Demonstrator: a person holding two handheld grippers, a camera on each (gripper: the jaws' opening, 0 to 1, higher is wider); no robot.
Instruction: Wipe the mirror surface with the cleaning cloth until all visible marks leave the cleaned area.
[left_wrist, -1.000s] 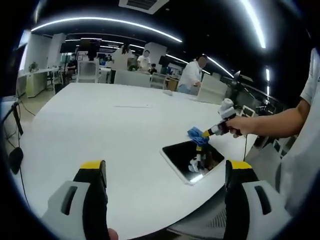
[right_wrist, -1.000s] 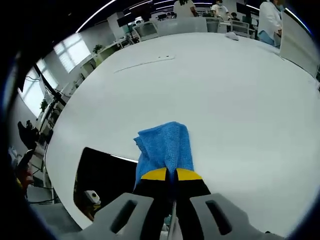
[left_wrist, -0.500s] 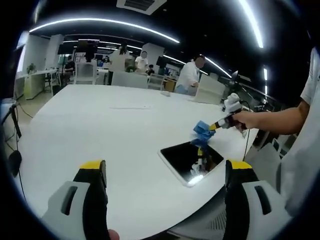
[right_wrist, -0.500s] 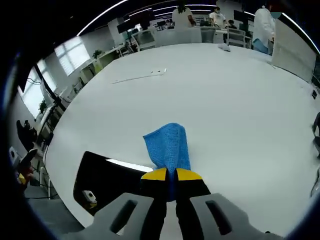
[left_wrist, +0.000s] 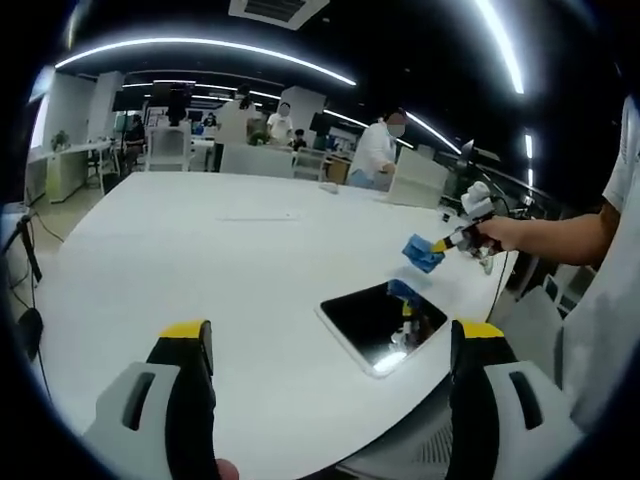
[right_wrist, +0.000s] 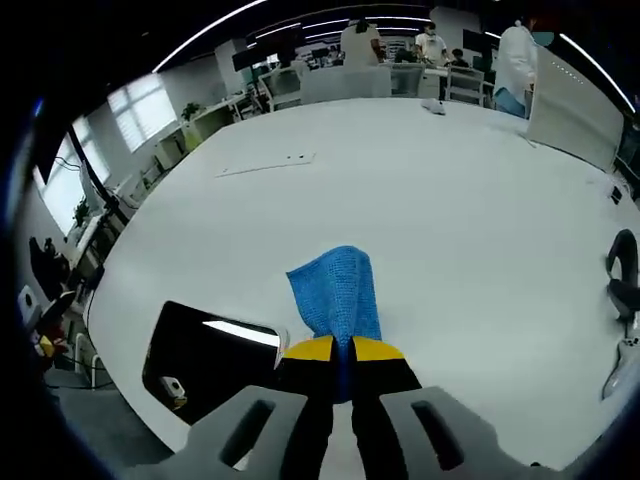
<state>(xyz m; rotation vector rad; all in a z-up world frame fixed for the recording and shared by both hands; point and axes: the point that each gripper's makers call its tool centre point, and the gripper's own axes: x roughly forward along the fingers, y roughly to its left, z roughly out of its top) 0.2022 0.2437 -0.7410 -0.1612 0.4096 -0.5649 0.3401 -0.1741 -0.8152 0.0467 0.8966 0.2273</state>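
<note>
A dark rectangular mirror (left_wrist: 382, 321) lies flat near the table's front right edge, also seen at lower left as the mirror (right_wrist: 205, 355) in the right gripper view. My right gripper (right_wrist: 340, 349) is shut on the blue cleaning cloth (right_wrist: 338, 294), which hangs in the air above the table. In the left gripper view the cloth (left_wrist: 422, 251) and right gripper (left_wrist: 442, 243) hover above and behind the mirror, with the cloth's reflection on the glass. My left gripper (left_wrist: 330, 335) stands open with nothing between its jaws, well short of the mirror.
The large white table (left_wrist: 180, 260) carries a thin white strip (left_wrist: 262, 214) at its middle. A black cable and a white object (right_wrist: 620, 320) lie at the table's right edge. Several people (left_wrist: 380, 150) stand among desks and chairs behind.
My right gripper has lifted the blue cloth up and away from the mirror's far edge. The left gripper has stayed nearly still.
</note>
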